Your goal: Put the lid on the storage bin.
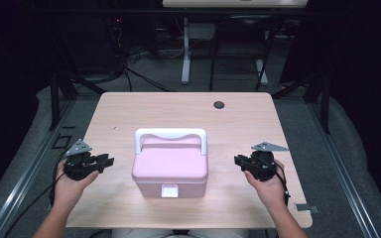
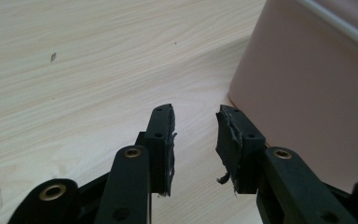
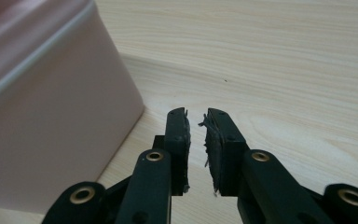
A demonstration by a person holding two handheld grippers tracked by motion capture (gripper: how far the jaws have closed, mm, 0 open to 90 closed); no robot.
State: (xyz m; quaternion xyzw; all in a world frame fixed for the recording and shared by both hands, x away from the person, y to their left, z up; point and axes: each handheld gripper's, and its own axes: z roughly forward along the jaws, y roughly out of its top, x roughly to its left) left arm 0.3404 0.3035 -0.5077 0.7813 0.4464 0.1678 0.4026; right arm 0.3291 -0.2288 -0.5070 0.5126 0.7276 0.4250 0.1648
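Note:
A pink lidded box (image 1: pixel 170 166) with a white handle (image 1: pixel 171 135) folded over its lid and a white latch (image 1: pixel 169 190) on its front stands in the middle of the wooden table (image 1: pixel 178 109). My left gripper (image 1: pixel 108 161) is low over the table just left of the box, pointing at it. Its jaws are open with nothing between them (image 2: pixel 196 114), and the box's side (image 2: pixel 307 93) is close on the right. My right gripper (image 1: pixel 238 160) is opposite, right of the box. Its jaws stand a narrow gap apart and empty (image 3: pixel 196 116), beside the box's wall (image 3: pixel 42 107).
A small dark round grommet (image 1: pixel 219 104) sits near the table's far edge. A grey tab (image 1: pixel 307 208) marks the front right corner. Beyond the table are a white desk leg (image 1: pixel 185 49), black frame legs and cables on the floor.

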